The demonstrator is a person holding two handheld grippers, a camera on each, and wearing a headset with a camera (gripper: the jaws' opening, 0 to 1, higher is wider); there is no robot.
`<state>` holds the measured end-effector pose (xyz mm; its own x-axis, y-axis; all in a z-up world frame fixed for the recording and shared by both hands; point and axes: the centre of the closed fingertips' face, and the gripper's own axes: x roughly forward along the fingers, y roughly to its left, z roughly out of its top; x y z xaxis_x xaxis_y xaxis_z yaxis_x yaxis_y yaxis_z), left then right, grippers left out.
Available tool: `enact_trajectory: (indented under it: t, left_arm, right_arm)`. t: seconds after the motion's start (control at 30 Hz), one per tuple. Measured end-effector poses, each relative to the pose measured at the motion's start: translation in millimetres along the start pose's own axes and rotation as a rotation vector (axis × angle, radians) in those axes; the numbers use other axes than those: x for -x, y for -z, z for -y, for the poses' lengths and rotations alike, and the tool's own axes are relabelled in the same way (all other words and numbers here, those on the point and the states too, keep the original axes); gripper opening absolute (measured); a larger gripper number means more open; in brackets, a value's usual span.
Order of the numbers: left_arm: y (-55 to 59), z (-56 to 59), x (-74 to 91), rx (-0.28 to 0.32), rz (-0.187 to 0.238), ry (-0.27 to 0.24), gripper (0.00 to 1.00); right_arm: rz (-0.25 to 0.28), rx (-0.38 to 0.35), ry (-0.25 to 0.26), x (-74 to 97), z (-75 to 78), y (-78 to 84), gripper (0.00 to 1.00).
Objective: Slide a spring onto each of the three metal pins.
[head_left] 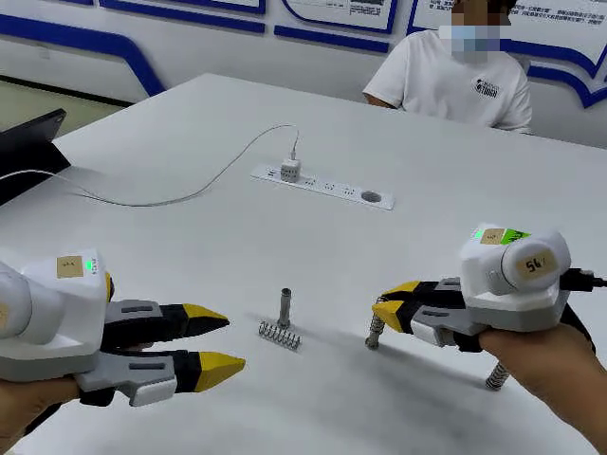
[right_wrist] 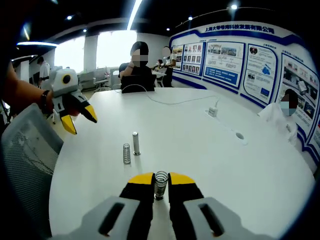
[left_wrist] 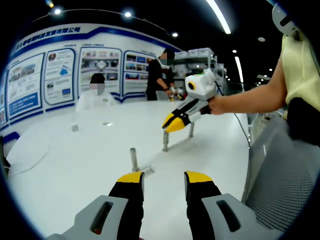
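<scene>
The right tool (head_left: 387,308) was clenched on the top of the spring (right_wrist: 160,186), which sat over its pin (head_left: 374,341) on the worktop (head_left: 190,190)! The left tool (head_left: 213,341) hung released, its tips well apart, pointing at the bare pin (head_left: 285,305). A loose spring (head_left: 280,334) lay right at the foot of that pin.

Brightly and evenly lit from ceiling strips (left_wrist: 218,15) and spotlights (right_wrist: 233,6), with blown-out windows (right_wrist: 107,50) at the back and a soft sheen on the white table (head_left: 190,152). Only faint, short shadows beside the pin (head_left: 285,306). Strongly bowed toward the edges in both gripper views; slightly soft and grainy in the head view, background a little blurred.
</scene>
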<state>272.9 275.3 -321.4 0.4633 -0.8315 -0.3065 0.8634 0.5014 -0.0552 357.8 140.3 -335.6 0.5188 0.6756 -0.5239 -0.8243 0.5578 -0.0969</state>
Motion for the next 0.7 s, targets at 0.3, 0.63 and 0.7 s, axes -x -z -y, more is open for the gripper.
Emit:
enact_trajectory:
  t: [0.3, 0.63, 0.7]
  left_arm:
    - [1.3, 0.1, 0.6, 0.004, 0.001, -0.001, 0.33]
    - [2.1, 0.3, 1.0, 0.005, 0.001, -0.002, 0.33]
    - [2.3, 0.0, 1.1, 0.005, 0.001, -0.003, 0.33]
  right_arm:
    - [-0.026, -0.003, -0.002, -4.6, -1.3, 7.9, 0.12]
    - [-0.053, -0.008, 0.000, -8.7, -2.9, 17.8, 0.12]
    - [-0.059, -0.008, 0.000, -9.2, -3.3, 19.3, 0.12]
